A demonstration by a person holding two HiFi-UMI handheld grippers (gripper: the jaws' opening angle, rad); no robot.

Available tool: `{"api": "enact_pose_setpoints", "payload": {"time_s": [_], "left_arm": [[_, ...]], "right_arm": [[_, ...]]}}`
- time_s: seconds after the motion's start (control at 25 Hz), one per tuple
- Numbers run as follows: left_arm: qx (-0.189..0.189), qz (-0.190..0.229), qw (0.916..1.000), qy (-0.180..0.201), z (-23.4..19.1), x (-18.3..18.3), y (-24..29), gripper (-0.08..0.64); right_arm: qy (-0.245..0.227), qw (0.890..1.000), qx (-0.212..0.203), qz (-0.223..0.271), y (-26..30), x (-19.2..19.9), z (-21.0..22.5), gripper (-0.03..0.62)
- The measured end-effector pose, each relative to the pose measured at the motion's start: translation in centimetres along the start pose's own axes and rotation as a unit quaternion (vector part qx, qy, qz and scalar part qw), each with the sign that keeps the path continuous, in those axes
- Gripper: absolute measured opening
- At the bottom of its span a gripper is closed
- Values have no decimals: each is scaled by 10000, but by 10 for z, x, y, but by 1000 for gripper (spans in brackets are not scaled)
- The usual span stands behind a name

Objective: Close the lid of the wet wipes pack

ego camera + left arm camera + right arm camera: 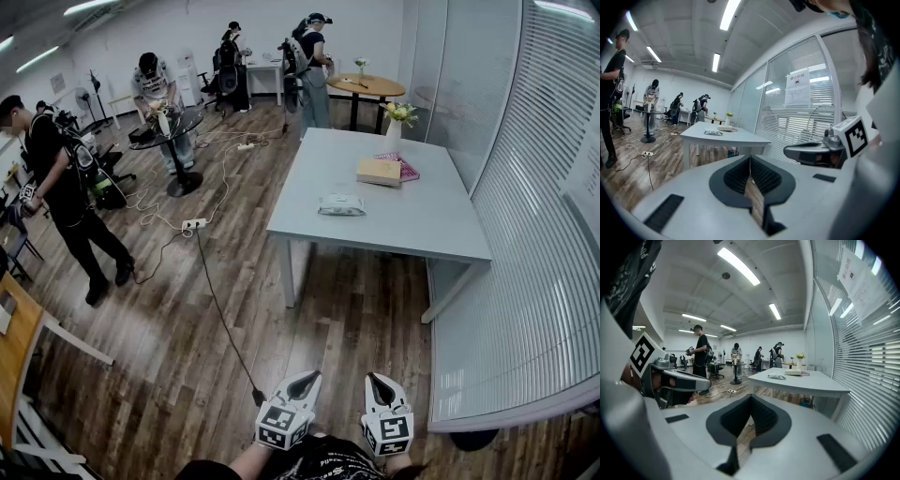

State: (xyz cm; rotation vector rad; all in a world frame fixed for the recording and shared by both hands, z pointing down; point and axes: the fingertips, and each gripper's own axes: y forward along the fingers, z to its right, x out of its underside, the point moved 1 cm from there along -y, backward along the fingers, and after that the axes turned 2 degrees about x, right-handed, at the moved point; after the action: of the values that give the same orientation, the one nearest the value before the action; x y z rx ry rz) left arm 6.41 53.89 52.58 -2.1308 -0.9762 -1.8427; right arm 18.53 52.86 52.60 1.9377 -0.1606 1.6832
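The wet wipes pack [341,204] lies flat on the grey table [417,225], far ahead of both grippers; it also shows small in the left gripper view [713,132] and the right gripper view [776,377]. Whether its lid is up I cannot tell from here. My left gripper [307,379] and right gripper [376,382] hang side by side over the wooden floor at the bottom of the head view, both shut with nothing between the jaws. The left gripper's [751,174] tips meet, and so do those of the right gripper [750,412].
A tan box [379,172] on a pink book and a vase of flowers [398,115] stand on the table beyond the pack. A black cable [221,314] and power strip [193,225] run across the floor. A glass wall with blinds [539,216] is right; several people stand left and behind.
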Motion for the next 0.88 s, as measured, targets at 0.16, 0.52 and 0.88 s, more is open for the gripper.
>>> {"api": "enact_pose_setpoints", "payload": {"time_s": [0.16,0.52,0.88], "left_arm": [[-12,-23,9999,114,-2,1,8,9],[-35,48,10000,-33,-29,-6,29,9],[381,-29,9993,20,-90,-38,89,9]], "right_arm": [[107,9999,72,91,5,2,8,-2],[510,9975,482,61,29,4,39,-2],[646,9945,821,26,102,-19,57,-2]]}}
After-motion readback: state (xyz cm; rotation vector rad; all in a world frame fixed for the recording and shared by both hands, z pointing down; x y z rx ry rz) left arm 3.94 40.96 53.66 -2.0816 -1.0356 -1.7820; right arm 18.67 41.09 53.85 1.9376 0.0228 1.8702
